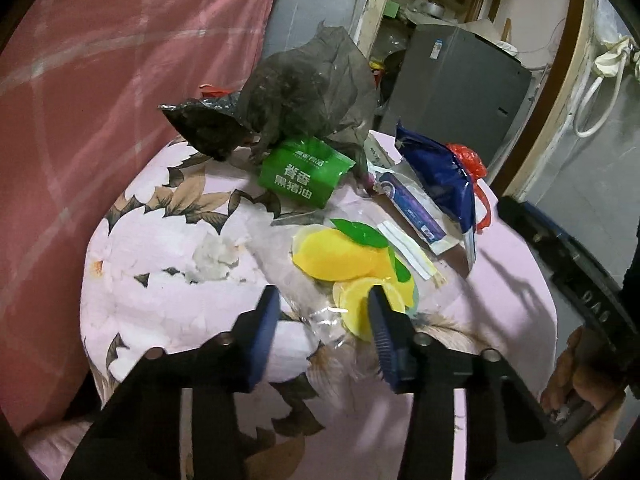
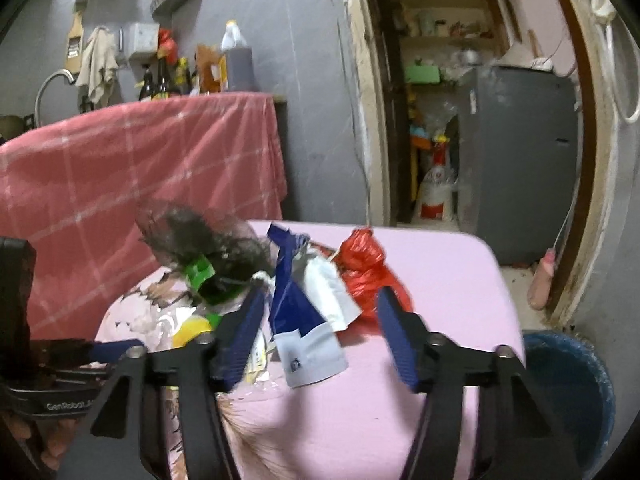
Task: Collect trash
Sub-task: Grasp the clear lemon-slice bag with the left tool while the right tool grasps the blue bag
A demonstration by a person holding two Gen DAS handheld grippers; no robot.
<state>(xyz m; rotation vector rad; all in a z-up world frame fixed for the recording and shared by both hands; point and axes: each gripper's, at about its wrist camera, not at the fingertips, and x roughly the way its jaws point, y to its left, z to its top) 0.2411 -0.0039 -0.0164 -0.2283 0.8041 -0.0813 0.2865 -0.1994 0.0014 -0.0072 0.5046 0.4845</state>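
Observation:
Trash lies on a table with a pink floral cloth (image 1: 160,272). In the left wrist view I see a grey-black plastic bag (image 1: 296,92), a green packet (image 1: 304,170), a yellow-and-green fruit wrapper (image 1: 340,256), a blue-and-white wrapper (image 1: 440,176) and a red bag (image 1: 466,158). My left gripper (image 1: 322,304) is open, its jaws either side of the clear edge of the fruit wrapper. My right gripper (image 2: 320,308) is open, with the blue-and-white wrapper (image 2: 304,312) and the red bag (image 2: 364,268) between and just beyond its jaws.
A blue bin (image 2: 572,392) stands on the floor to the right of the table. A pink checked cloth (image 2: 140,168) covers a counter behind. A grey fridge (image 2: 520,160) stands in the doorway. The left gripper's body (image 2: 40,376) shows at the lower left of the right wrist view.

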